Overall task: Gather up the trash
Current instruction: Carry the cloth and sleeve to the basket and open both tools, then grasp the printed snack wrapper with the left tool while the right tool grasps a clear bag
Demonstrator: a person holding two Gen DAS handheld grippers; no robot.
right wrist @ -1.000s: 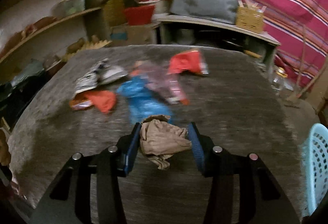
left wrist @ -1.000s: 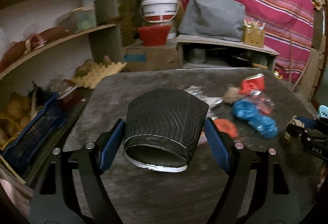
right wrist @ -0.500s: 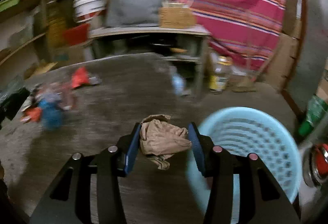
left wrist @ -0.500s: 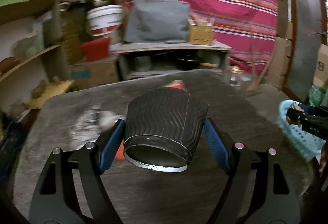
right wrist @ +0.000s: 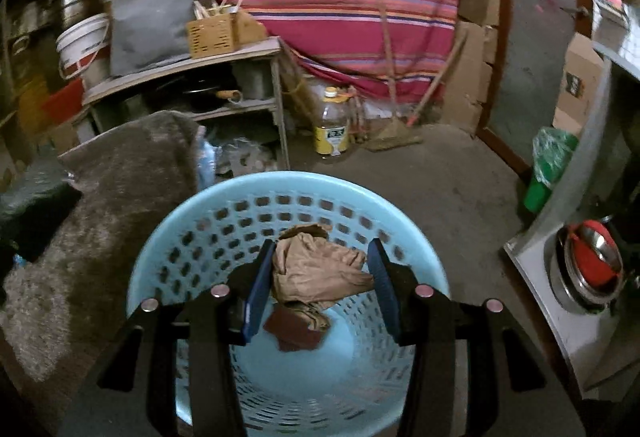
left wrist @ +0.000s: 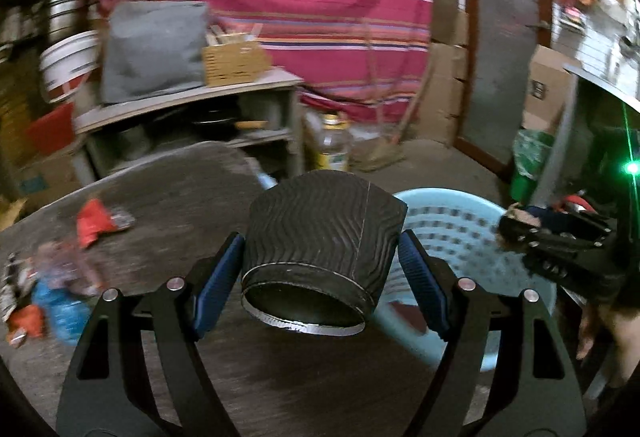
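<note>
Your right tongs (right wrist: 320, 285) pinch the crumpled brown paper (right wrist: 316, 269) right above the mouth of the blue basket (right wrist: 160, 253); spread them there so it drops clear of the rim. Your left tongs (left wrist: 320, 277) clamp the black cup (left wrist: 320, 233), the basket just beyond; carry it over the opening before releasing. The wrappers (left wrist: 96, 221) on the tabletop (left wrist: 180, 197) are blurred.

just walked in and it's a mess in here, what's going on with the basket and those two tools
A person is clearing trash off the table with a tool in each hand. The right tool grips a crumpled brown paper wad right over the light blue basket. The left tool holds a black ribbed paper cup, near the basket. Some wrappers remain on the table.
</note>
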